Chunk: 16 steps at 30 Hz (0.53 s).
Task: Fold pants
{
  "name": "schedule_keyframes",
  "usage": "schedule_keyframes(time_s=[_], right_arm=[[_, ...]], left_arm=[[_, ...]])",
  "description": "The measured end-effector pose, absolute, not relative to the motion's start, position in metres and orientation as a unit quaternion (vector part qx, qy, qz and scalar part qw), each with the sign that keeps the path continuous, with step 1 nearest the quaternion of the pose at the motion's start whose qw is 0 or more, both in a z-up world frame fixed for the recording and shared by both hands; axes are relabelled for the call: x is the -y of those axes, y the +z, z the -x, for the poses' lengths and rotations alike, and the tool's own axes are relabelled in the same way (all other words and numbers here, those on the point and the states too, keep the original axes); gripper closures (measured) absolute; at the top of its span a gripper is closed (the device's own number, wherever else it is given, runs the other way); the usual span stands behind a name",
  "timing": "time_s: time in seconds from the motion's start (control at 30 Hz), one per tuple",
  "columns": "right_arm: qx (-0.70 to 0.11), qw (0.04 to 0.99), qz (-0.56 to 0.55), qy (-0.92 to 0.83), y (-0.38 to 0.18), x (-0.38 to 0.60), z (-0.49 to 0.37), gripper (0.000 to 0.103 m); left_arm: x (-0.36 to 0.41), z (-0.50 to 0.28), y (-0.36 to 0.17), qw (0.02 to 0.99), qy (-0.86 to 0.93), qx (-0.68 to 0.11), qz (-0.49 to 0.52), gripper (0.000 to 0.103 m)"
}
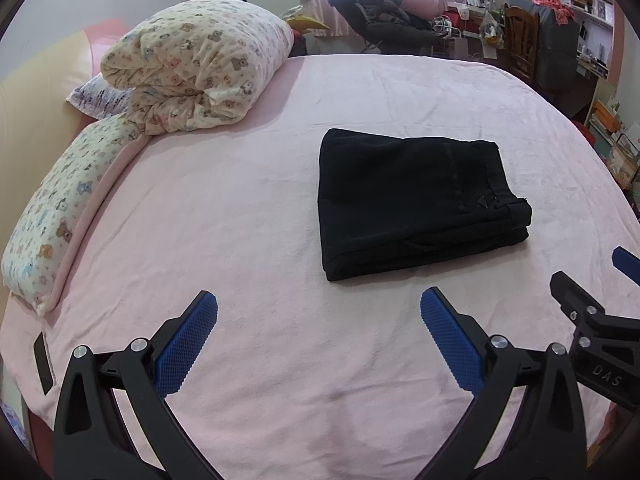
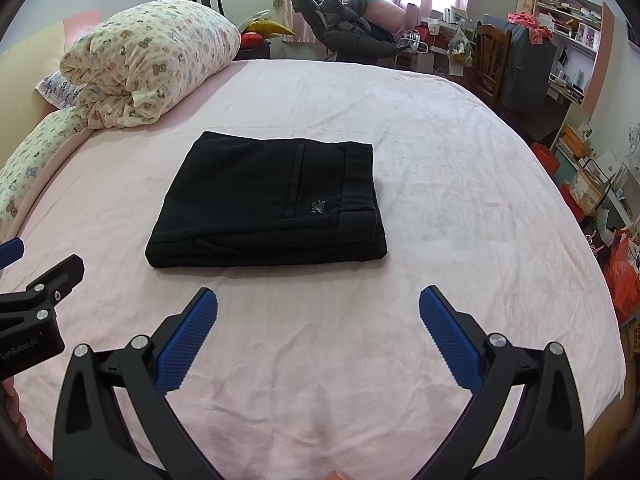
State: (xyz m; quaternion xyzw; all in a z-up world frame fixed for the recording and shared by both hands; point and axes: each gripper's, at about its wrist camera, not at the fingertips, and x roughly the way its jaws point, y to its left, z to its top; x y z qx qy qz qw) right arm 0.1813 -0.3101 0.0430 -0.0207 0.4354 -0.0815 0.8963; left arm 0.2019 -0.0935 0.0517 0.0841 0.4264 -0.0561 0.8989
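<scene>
Pants (image 2: 268, 204), black and folded into a compact stacked rectangle, lie flat on the pink bedspread (image 2: 440, 184) near the middle of the bed. The waistband end with its small triangular emblem (image 2: 318, 209) faces the right side of the bundle, and the smooth folded edge faces the left. In the right wrist view the right gripper (image 2: 318, 312) hangs above the bare bedspread on the near side of the bundle, its blue-padded fingers (image 2: 188, 344) spread wide with nothing between them; the pants sit just ahead of the fingertips and slightly to the left of the gap, not touched. In the left wrist view the left gripper (image 1: 318, 312) is likewise spread wide and empty over the bedspread, and the pants (image 1: 416, 204) lie ahead of it and off to the right, closer to its right finger than its left, again with a strip of pink cloth between. Each gripper shows at the edge of the other's view, so the two are side by side in front of the bundle. A rolled quilt with a bear print (image 2: 152, 64) rests at the far left of the bed, well apart from the pants, with a matching long pillow (image 1: 60, 216) along the left edge. A cluttered desk and shelves (image 2: 560, 32) stand beyond the bed on the right.
</scene>
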Motion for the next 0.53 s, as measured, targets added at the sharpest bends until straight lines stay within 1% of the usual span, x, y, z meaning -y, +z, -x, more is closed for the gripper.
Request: schedule_keyframes(time_s=[0.27,0.53], right_arm=[[-0.436,0.896,0.020,-0.081,0.0427,0.3112,-0.1818,0.002],[-0.440,0.895,0.019,-0.079,0.0406,0.3132,-0.1833,0.002]], left_arm=[[0.0933,-0.2022,0.0543,0.905,-0.064,-0.412,-0.082,0.001],[0.0924,-0.2048,0.0524,0.901,-0.066,-0.421,-0.079,0.001]])
